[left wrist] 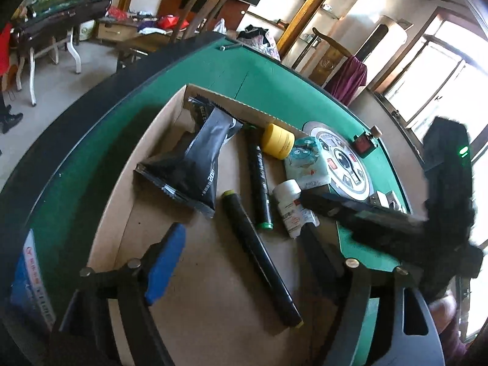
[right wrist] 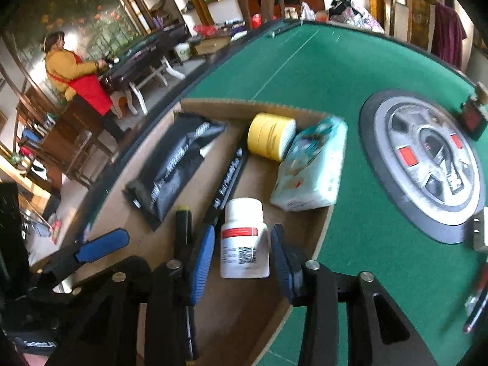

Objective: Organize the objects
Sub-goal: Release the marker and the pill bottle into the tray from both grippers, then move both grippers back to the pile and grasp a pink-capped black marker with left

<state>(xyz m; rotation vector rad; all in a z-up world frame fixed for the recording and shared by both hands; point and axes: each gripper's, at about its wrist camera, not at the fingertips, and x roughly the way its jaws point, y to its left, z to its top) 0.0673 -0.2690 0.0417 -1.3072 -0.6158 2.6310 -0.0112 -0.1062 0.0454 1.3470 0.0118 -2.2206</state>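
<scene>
A cardboard box is set on a green table, and the sorted things are gathered in it. In the left wrist view a black pouch, a yellow jar, a tissue pack, a green-capped marker, a black tube and a white bottle are seen lying on the box floor. The left gripper is held wide open above the tube, which lies loose between its fingers and is touched by neither pad. The right gripper's whole body is shown only here, reaching in from the right toward the bottle.

In the right wrist view the bottle is seen close up, lying with its cap toward the far side between the blue pads of the right gripper. The jaws are parted, and a gap is left on each side of the bottle, so it is not clamped. The left gripper's blue pad is visible at the lower left. Shown only in this view are a person in a yellow top and red apron at a far table, and more of the table's round centre panel.
</scene>
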